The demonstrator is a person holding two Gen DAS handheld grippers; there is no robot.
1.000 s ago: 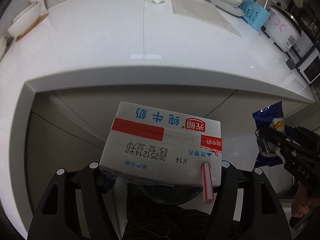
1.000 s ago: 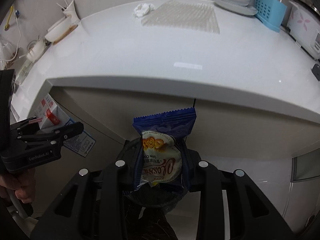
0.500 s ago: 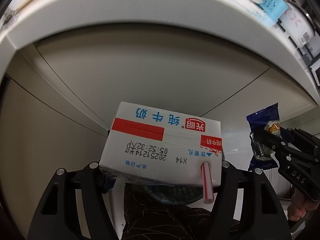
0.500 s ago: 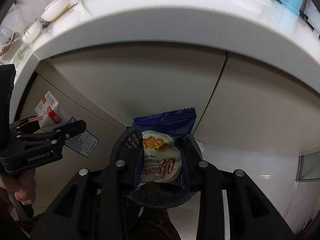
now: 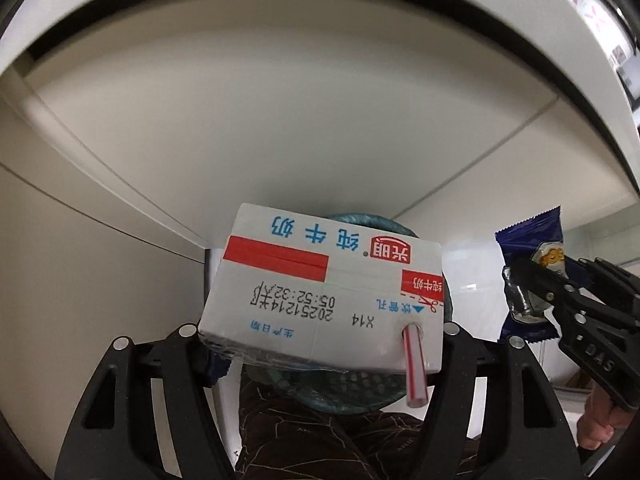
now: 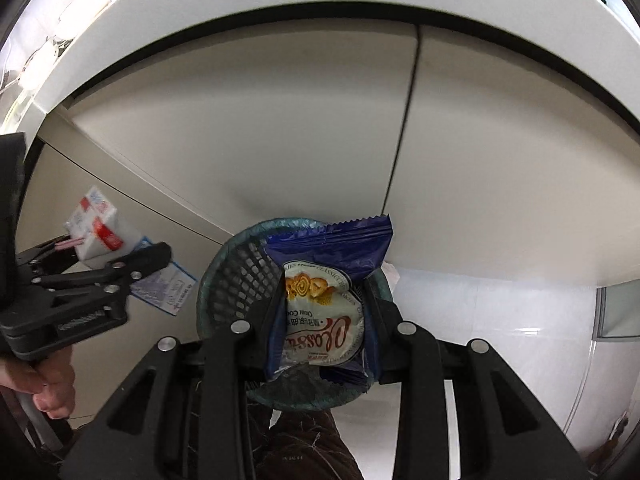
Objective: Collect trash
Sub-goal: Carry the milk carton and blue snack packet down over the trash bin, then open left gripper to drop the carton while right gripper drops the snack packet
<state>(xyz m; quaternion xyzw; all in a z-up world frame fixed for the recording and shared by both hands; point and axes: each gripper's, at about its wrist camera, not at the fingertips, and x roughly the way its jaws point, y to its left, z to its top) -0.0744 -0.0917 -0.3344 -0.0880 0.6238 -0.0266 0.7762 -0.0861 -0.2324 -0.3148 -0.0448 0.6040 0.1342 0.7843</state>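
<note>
Above teal mesh bin (image 6: 236, 276): left gripper (image 5: 320, 332) clamped on milk carton (image 5: 320, 292), straw (image 5: 414, 364) pointing toward camera; right gripper (image 6: 324, 312) clamped on blue cookie packet (image 6: 328, 280), both beside cabinet front (image 5: 304, 120).

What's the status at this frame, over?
Left tongs shut on milk carton. Right tongs shut on cookie packet. Both held above mesh bin; nothing blocking the drop.
</note>
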